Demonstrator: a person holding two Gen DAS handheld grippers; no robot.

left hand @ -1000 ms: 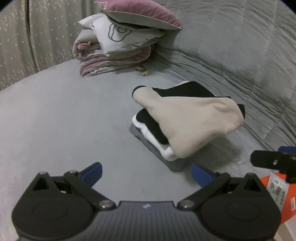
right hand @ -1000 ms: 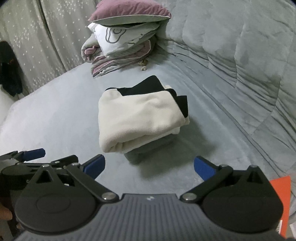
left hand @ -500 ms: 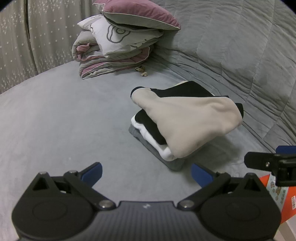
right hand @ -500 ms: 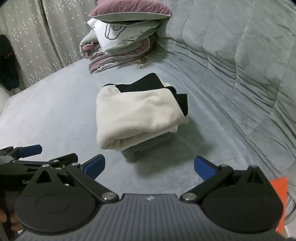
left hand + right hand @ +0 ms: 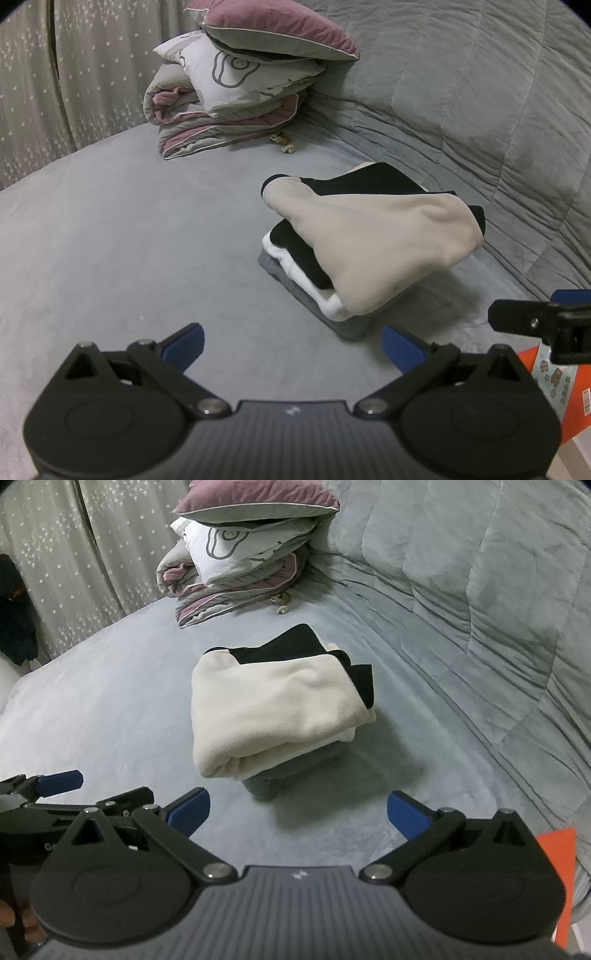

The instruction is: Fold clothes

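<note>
Cream-and-black garment (image 5: pixel 273 705) over white and grey folds, mauve pillow (image 5: pixel 273 33), star-dotted curtain (image 5: pixel 33 92).

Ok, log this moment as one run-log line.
stage: stack done | left gripper: open, empty | right gripper: open, empty | folded clothes stack: on bed, cream garment on top | contact: none

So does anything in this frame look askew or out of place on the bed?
The cream and black top garment sits skewed on the folded stack: it overhangs the white layer and grey layer beneath and droops unevenly, with black edges sticking out. A small knotted scrap lies loose beside the bedding pile. Both tongs are open and empty.
</note>
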